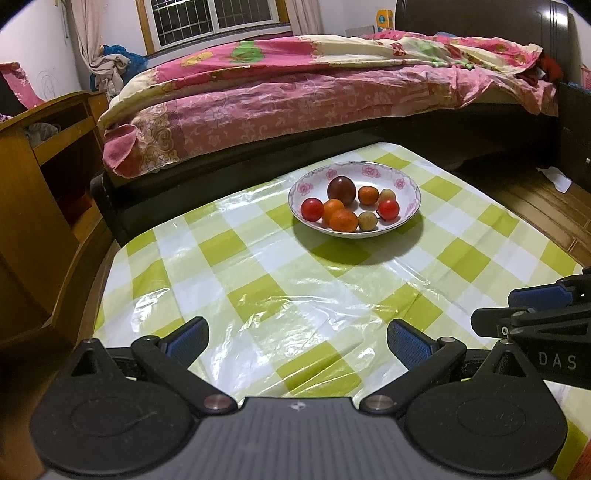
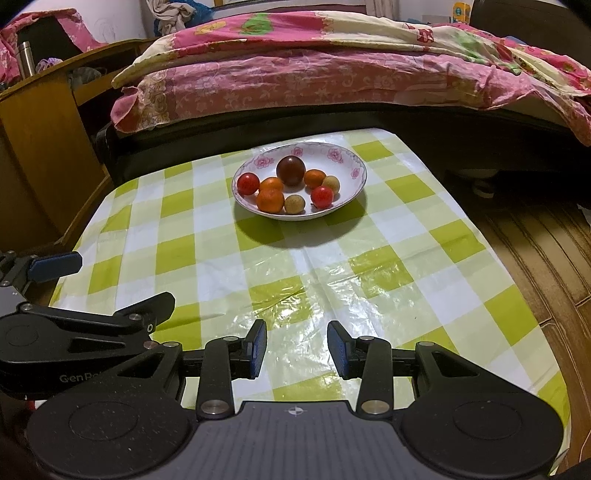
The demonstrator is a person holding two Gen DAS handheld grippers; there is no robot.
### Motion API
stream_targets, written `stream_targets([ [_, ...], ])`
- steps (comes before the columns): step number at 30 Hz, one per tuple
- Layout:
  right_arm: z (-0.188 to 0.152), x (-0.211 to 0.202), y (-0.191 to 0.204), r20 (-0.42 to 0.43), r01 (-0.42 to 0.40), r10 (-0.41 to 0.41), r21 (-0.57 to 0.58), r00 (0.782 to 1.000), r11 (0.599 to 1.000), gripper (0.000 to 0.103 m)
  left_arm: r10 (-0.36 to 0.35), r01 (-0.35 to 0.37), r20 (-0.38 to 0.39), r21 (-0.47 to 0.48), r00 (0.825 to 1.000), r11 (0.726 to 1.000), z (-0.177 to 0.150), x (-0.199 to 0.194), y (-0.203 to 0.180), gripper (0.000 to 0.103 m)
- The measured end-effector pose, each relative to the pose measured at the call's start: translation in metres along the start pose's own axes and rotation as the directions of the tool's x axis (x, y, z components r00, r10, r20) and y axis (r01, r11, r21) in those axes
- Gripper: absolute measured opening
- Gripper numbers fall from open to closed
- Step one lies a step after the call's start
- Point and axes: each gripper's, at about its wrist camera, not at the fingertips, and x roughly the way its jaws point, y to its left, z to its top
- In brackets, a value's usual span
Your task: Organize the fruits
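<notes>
Fruit point(image 1: 349, 208) sits in a flowered bowl point(image 1: 406, 184) on the checked table point(image 1: 258, 280) by the bed point(image 1: 295, 92). Only the left view shows the window point(image 1: 218, 16); only the right shows a flask point(image 2: 25, 59). We see the left gripper point(image 1: 297, 341) spread wide and the right gripper point(image 2: 297, 349) narrowly parted, both empty, angled down over the cloth.

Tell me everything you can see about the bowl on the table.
The bowl is shallow, white and glossy, ceramic by its look, with pink flowers around its rim. It sits upright on the green checked tablecloth toward the table's far end, near the bed. It holds eight small round fruits: red, orange, tan and one dark purple. Nothing else touches it.
</notes>
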Motion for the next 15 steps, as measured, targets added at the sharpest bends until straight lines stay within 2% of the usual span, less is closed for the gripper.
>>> stream_targets([
  [15, -0.0051, 0.0005, 0.0038, -0.013, 0.000, -0.001, -0.013, 1.000, 1.000, 0.035, 0.010, -0.010, -0.012, 0.005, 1.000, 1.000, -0.0055, -0.0035, 0.0005, 0.103],
])
